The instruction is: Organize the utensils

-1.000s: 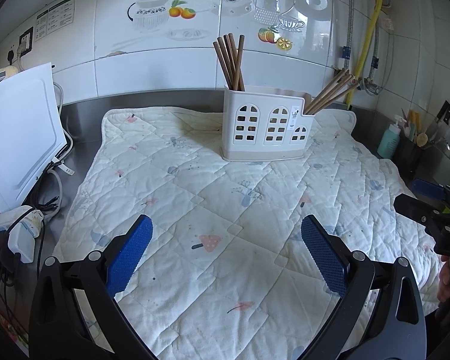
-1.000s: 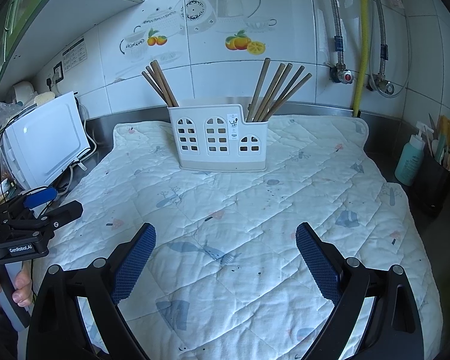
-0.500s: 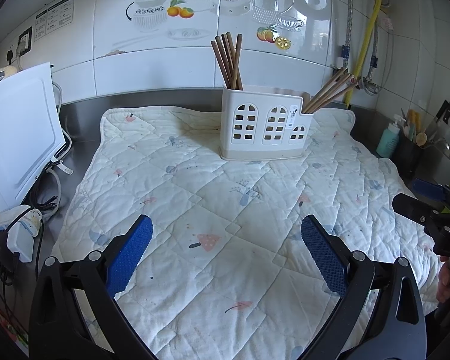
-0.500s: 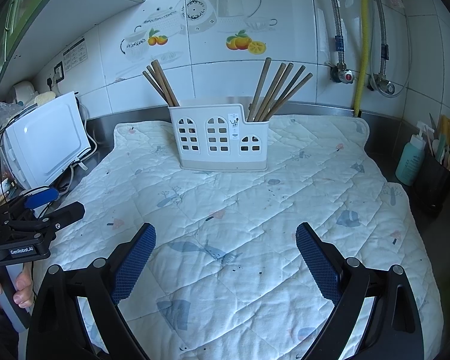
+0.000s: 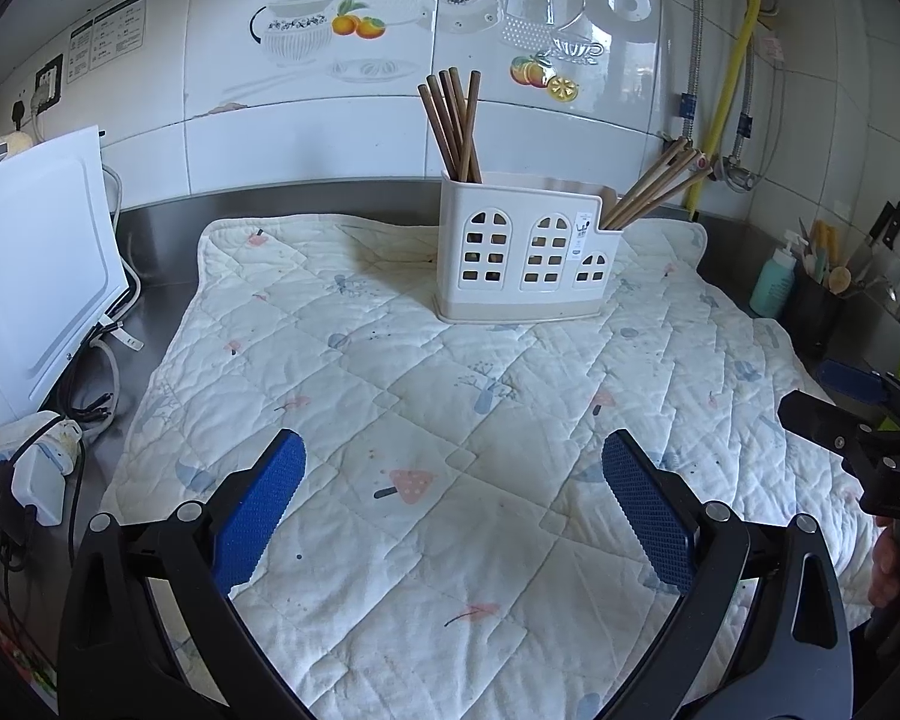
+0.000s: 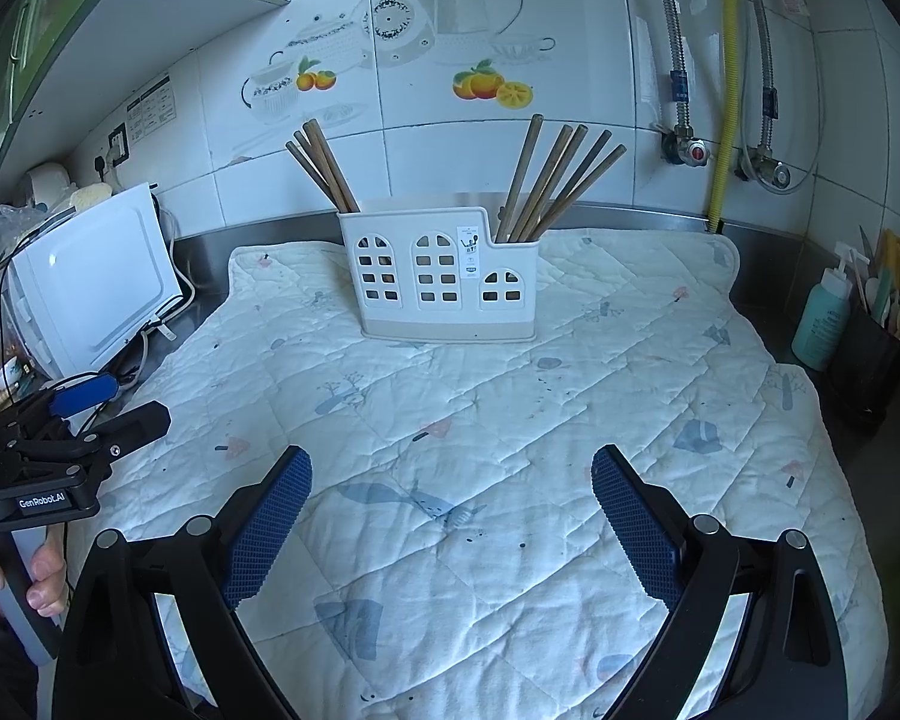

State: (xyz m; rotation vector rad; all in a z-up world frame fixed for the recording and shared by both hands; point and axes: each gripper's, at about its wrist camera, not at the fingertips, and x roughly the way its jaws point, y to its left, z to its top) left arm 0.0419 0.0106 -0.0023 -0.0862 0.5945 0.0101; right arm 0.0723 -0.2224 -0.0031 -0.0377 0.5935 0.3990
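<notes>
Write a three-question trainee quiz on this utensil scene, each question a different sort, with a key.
1. True or false: the left gripper holds a chopstick.
2. Where do the chopsticks stand in the white holder? A) all in the middle B) in its two end compartments C) flat on the quilted mat
3. Fill in: the right gripper hovers with its jaws ____.

Key:
1. False; its jaws are open and empty.
2. B; one bundle at the left end, another at the right.
3. open

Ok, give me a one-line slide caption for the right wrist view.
Open right gripper over the quilted mat, facing a white caddy with two chopstick bundles.
</notes>
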